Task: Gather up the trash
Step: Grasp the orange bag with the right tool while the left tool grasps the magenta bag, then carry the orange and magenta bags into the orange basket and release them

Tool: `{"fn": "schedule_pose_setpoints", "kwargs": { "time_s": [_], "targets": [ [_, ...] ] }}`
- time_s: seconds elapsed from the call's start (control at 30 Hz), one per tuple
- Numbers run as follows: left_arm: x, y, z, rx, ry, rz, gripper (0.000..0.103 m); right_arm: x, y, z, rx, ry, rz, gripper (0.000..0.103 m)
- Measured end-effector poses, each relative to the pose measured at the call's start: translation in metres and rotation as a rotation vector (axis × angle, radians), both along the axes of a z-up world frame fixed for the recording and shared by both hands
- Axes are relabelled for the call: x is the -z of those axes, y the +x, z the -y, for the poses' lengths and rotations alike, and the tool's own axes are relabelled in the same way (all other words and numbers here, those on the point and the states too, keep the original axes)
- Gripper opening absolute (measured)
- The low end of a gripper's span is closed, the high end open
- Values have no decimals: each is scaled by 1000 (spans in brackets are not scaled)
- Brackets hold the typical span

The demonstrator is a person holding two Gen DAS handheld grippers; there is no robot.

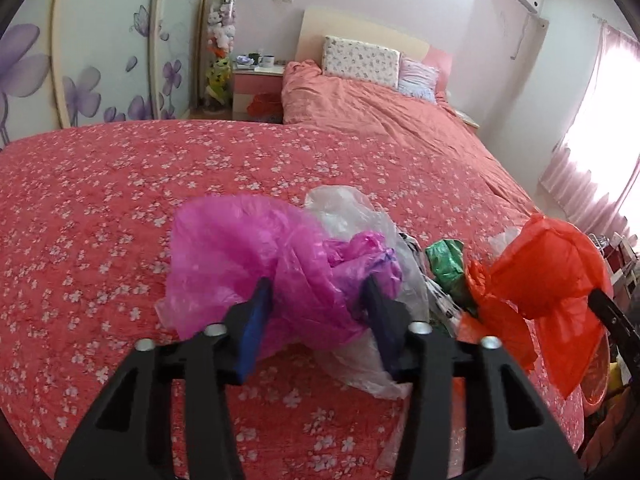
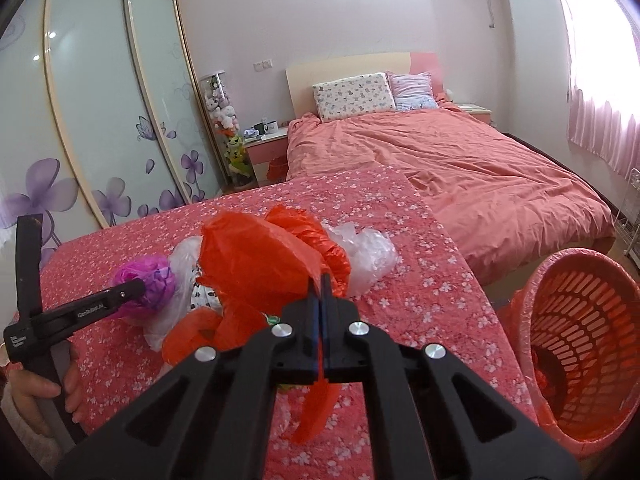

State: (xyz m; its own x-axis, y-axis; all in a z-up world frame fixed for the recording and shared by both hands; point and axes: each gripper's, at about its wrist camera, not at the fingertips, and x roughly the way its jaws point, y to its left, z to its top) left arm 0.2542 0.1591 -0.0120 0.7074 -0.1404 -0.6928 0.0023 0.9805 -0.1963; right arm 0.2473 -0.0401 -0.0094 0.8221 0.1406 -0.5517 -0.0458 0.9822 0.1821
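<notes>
Right wrist view: right hand-held gripper has its fingers pressed together, pinching a red plastic bag that balloons up and to 11 o'clock of the tips, w/ a loose tail hanging below the jaws toward 6 o'clock. Pink laundry-style basket, tipped w/ its mouth facing the camera, sits off the table edge at 4 o'clock of this gripper; it's the likely bin, so the coming move probably turns on swinging the bag right and down over that edge. Right gripper is clearly the nearer one to it.

Left wrist view: left hand-held gripper is spread apart, its two blue-padded fingers straddling a crumpled magenta bag; the bag lies dead ahead at 12 o'clock, bulk leaning to 11, resting on the table, which wears a red floral cloth. Whether the pads touch the plastic I can't tell. Tangled behind it: a clear plastic bag at 1 o'clock, and a green wrapper at 2 o'clock, btwn the magenta and red bags.

Another wad of clear plastic lies on the table just beyond the red bag, at 1 o'clock of the right gripper.

Hidden or unclear: red bag covers much of the pile; a printed black-and-white scrap underneath is too buried to identify. Basket's contents are dark, hard to make out; its base is cut off by the frame.
</notes>
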Motion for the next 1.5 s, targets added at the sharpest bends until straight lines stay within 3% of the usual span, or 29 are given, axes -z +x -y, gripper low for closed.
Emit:
{"fn": "schedule_pose_setpoints", "kwargs": {
  "time_s": [0.07, 0.17, 0.43, 0.87, 1.5],
  "targets": [
    [-3, -5, 1, 13, -1, 17, 26, -2, -3, 3, 6, 2, 3, 3],
    [-8, -12, 5, 23, 13, 38, 22, -6, -7, 6, 14, 10, 11, 3],
    [-30, -21, 5, 16, 8, 73, 21, -23, -26, 16, 27, 5, 49, 3],
    [-68, -47, 38, 82, 28, 155, 21, -46, -60, 45, 87, 10, 111, 3],
    [-70, -71, 140, 319, -23, 184, 21, -45, -104, 119, 272, -8, 144, 3]
  ]
}}
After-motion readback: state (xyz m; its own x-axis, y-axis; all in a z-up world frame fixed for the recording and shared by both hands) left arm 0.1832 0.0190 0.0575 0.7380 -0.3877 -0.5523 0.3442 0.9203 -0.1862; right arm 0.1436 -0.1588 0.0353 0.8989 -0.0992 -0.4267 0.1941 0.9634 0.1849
